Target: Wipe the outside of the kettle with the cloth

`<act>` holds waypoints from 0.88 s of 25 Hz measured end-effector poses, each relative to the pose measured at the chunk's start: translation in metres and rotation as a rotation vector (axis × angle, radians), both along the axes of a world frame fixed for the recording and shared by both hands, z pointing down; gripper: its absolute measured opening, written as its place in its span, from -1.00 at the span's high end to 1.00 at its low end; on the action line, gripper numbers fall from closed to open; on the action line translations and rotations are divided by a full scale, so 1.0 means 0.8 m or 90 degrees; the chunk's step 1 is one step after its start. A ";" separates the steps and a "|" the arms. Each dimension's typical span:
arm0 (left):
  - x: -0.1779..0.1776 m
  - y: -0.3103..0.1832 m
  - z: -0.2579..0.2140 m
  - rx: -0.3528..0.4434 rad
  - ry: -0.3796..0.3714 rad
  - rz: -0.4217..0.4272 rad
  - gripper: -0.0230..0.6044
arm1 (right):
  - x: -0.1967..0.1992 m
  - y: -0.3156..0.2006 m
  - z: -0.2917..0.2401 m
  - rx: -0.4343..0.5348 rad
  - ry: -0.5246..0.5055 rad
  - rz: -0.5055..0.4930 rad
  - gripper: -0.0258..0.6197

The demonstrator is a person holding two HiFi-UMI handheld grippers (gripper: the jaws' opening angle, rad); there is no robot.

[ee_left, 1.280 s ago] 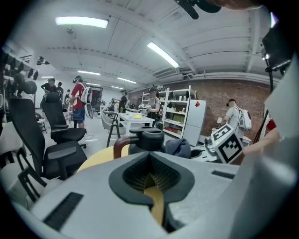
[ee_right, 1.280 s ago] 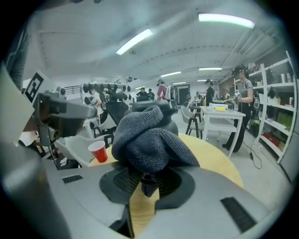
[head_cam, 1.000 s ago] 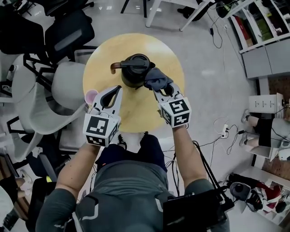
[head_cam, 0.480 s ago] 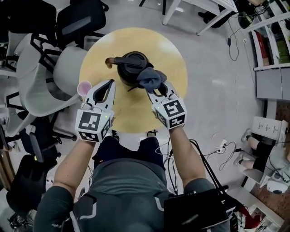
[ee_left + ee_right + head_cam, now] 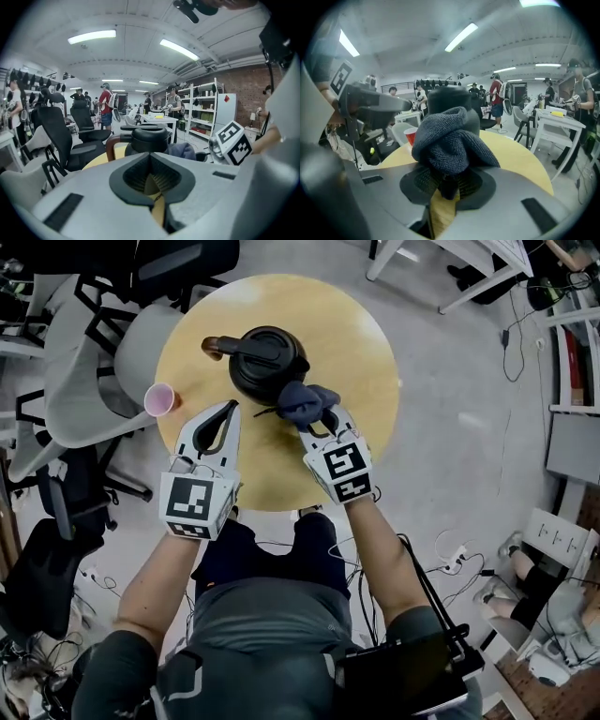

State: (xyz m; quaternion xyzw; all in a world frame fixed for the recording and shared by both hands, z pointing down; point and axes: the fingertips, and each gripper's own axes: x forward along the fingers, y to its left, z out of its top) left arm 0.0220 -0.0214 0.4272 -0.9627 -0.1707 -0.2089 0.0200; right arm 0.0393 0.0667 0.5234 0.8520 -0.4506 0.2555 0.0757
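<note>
A black kettle stands on the round yellow table, its brown-tipped handle pointing left. My right gripper is shut on a dark grey cloth, which presses against the kettle's near right side. In the right gripper view the bunched cloth fills the space ahead of the right gripper, and the kettle rises just behind it. My left gripper hangs shut and empty near the kettle's front left. Over the left gripper, the kettle and cloth show.
A pink cup stands at the table's left edge; it shows as a red cup in the right gripper view. Grey and black chairs crowd the left side. Cables lie on the floor at right.
The cloth in my right gripper has slid from the kettle's right side round toward its near side. The left gripper stays shut beside the kettle. The head view has shifted.
</note>
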 end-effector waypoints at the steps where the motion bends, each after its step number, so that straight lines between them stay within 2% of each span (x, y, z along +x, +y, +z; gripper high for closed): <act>1: -0.001 0.003 0.001 0.003 0.002 -0.001 0.90 | 0.000 0.000 0.014 -0.008 -0.008 0.001 0.64; 6: -0.006 0.001 0.009 -0.016 -0.008 -0.041 0.90 | 0.004 -0.009 0.055 -0.030 -0.030 0.004 0.64; 14: -0.016 -0.011 0.023 -0.019 -0.019 -0.072 0.90 | 0.003 -0.016 0.087 -0.060 -0.055 -0.016 0.63; 18: -0.013 -0.016 0.025 -0.032 -0.022 -0.093 0.90 | 0.002 -0.013 0.076 -0.064 -0.047 -0.035 0.63; 22: -0.013 -0.014 0.010 -0.039 -0.011 -0.087 0.90 | 0.001 0.005 0.016 -0.017 -0.016 -0.033 0.64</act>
